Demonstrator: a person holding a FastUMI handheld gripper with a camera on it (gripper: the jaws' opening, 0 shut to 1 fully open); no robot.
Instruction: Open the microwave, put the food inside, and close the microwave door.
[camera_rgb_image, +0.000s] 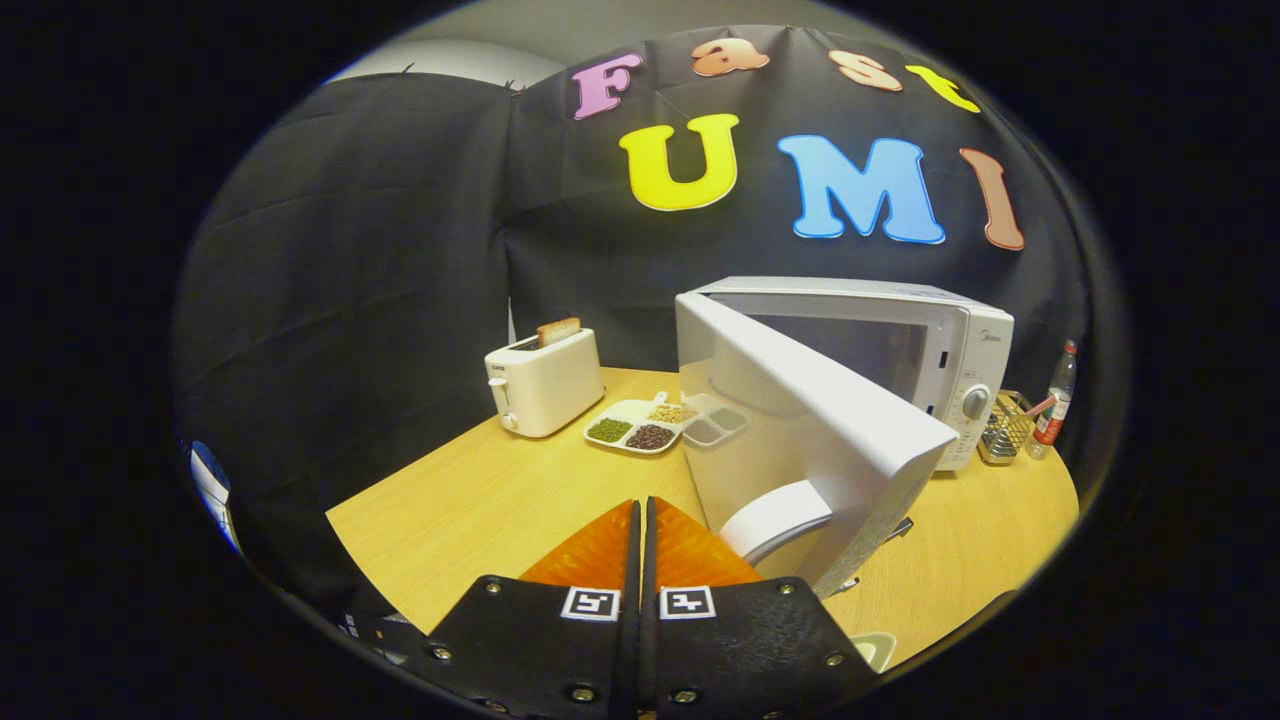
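The claw (641, 510), fingers pressed together and empty, sits low over the worktop (480, 500) just left of the open microwave door (800, 430), whose edge swings toward it; the food is probably the tray (640, 425) beyond.

Wooden table (480, 500) bearing toaster (545, 385), divided tray (640, 425) of beans just beside it, microwave (900, 350) with door swung open, wire basket (1003, 428), bottle (1055, 405) at far end

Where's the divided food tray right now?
In the gripper view, the divided tray sits on the table between the toaster and the open microwave door, well beyond the shut, empty tool.
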